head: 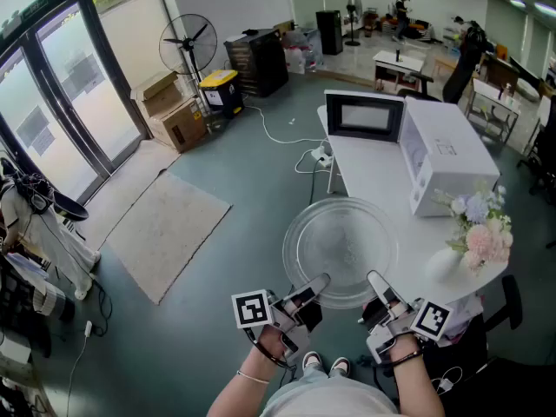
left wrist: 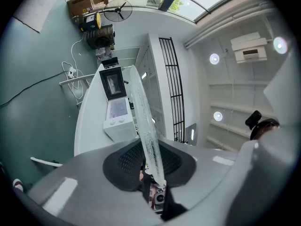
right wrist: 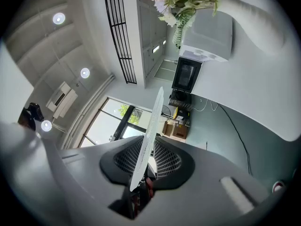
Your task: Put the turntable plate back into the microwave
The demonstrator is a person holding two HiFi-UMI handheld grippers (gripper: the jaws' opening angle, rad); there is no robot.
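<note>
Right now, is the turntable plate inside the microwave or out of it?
Out. The turntable plate is held by its near rim between the left gripper and right gripper, short of the microwave.

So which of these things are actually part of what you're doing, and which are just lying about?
Part of the job: glass plate, gripped at its near rim by the left tongs and right tongs; microwave on the white table.
Just lying about: flowers, fan, cardboard boxes, rug.
</note>
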